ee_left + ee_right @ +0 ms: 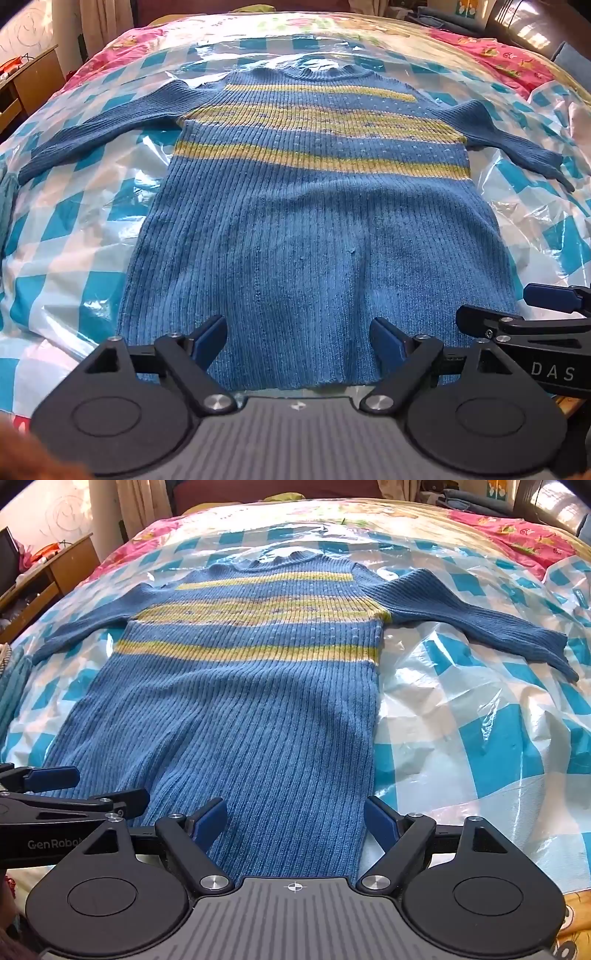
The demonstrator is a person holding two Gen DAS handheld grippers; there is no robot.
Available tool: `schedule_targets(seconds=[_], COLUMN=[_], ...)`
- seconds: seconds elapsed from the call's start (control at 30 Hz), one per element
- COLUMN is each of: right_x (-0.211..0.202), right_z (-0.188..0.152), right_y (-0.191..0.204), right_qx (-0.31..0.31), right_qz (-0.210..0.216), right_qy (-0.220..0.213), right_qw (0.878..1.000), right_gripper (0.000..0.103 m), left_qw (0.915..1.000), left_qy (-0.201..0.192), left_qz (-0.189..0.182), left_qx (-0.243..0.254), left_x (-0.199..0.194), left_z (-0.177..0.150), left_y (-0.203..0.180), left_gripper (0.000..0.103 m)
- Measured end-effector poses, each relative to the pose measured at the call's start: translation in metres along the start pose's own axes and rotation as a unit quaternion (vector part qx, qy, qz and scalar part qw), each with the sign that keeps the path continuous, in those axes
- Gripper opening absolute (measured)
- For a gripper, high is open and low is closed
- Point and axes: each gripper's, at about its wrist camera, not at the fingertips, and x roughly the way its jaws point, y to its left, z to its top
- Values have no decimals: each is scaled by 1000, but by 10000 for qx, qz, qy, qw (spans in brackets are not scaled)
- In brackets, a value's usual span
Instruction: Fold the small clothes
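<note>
A blue ribbed sweater (306,229) (236,709) with yellow stripes lies flat on the bed, collar far, both sleeves spread out to the sides. My left gripper (300,341) hovers over the sweater's near hem, wide open, nothing between its blue pads. My right gripper (295,821) is open too, over the hem near the sweater's right edge. Each gripper shows in the other's view: the right one at the right edge (517,314), the left one at the left edge (81,790). The hem itself is partly hidden under the gripper bodies.
A clear plastic sheet with a teal-and-white check (74,229) (480,720) covers the bed. Pink patterned bedding (509,55) lies beyond it. A wooden desk (48,579) stands at the far left. A teal cloth (11,686) lies at the left edge.
</note>
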Motion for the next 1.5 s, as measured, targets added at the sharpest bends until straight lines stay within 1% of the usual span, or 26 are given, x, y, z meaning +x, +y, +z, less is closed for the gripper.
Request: schedule_targets(seconds=[1.5], right_x=[4], right_z=[-4], right_y=[0], right_qx=[-20], right_qz=[-21], right_qy=[40], right_qw=[10000], right_gripper=[83], left_qw=[10000], left_qy=[15], left_qz=[53], left_qx=[-37], left_x=[1], left_z=[0], left_y=[0], left_gripper=[88])
